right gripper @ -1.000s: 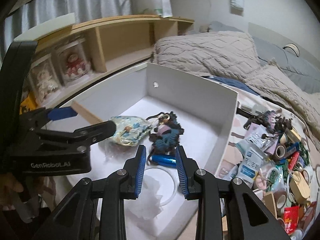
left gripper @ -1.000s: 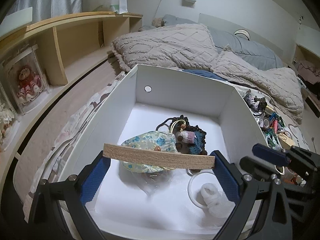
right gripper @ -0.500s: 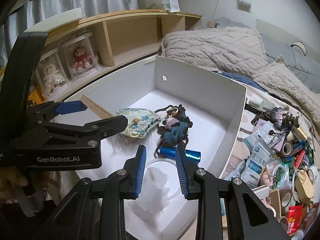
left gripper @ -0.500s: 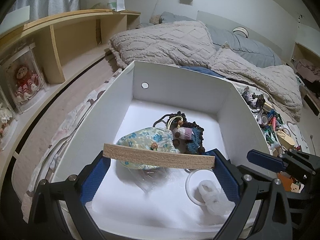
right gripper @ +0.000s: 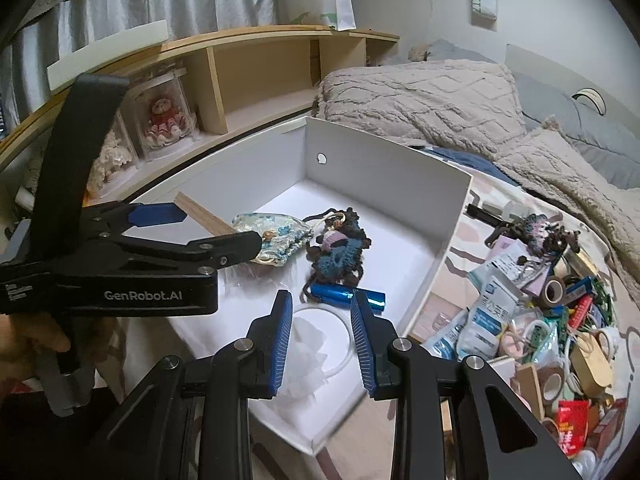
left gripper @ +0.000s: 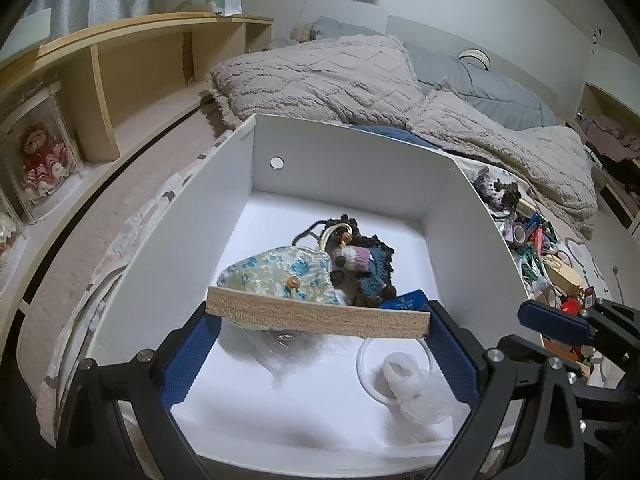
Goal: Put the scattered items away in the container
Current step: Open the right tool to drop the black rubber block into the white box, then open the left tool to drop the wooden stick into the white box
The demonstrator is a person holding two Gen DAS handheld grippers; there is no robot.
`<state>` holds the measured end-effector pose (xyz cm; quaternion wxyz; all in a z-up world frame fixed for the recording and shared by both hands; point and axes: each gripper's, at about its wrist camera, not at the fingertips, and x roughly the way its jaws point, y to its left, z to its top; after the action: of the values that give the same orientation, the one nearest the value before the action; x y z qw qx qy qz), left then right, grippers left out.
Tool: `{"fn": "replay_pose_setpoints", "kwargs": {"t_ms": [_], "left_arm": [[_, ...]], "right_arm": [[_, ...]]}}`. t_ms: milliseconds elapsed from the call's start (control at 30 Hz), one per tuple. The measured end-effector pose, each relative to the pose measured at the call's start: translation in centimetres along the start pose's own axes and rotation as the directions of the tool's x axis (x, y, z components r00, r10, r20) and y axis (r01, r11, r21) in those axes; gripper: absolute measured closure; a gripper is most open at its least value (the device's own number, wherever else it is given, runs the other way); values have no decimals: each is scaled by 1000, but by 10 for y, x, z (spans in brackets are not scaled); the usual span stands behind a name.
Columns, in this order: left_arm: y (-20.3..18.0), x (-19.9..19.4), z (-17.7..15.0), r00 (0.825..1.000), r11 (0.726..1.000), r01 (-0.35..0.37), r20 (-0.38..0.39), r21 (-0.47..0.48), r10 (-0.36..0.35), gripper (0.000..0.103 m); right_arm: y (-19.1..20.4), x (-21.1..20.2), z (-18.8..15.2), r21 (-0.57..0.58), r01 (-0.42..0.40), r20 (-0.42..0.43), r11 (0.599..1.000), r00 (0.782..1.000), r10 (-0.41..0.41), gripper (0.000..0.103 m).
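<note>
A white box (left gripper: 360, 184) (right gripper: 380, 184) stands on the bed. It holds a floral pouch (left gripper: 280, 272) (right gripper: 272, 236), a dark crochet piece (left gripper: 360, 260) (right gripper: 340, 252), a blue tube (right gripper: 348, 296) and a clear round lid with white tissue (left gripper: 400, 368). My left gripper (left gripper: 320, 316) (right gripper: 218, 228) hangs over the box's near end. It is shut on a tan cork-like strip (left gripper: 316, 320) (right gripper: 200, 214), gripped end to end. My right gripper (right gripper: 320, 298) (left gripper: 532, 336) hovers over the near right corner. It is shut to a narrow gap, with nothing between its fingers.
A heap of scattered items (right gripper: 540, 312) (left gripper: 548, 252) lies on the bed right of the box: tape rolls, packets, small boxes. A beige blanket (left gripper: 340, 76) and pillows lie behind. Wooden shelves (right gripper: 260, 68) with cased dolls run along the left. A hand (right gripper: 32, 340) holds the left gripper.
Almost nothing. The right gripper has drifted slightly, so more of the heap shows at the right. The left gripper keeps the strip over the box.
</note>
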<state>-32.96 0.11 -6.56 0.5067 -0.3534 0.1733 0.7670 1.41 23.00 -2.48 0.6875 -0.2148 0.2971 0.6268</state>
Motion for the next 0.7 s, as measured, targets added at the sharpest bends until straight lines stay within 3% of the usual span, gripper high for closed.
{"fn": "replay_pose_setpoints", "kwargs": {"t_ms": [700], "left_arm": [[-28, 13, -11, 993, 993, 18, -117, 121, -4, 2]], "right_arm": [[-7, -20, -10, 7, 29, -7, 1000, 1000, -29, 72]]}}
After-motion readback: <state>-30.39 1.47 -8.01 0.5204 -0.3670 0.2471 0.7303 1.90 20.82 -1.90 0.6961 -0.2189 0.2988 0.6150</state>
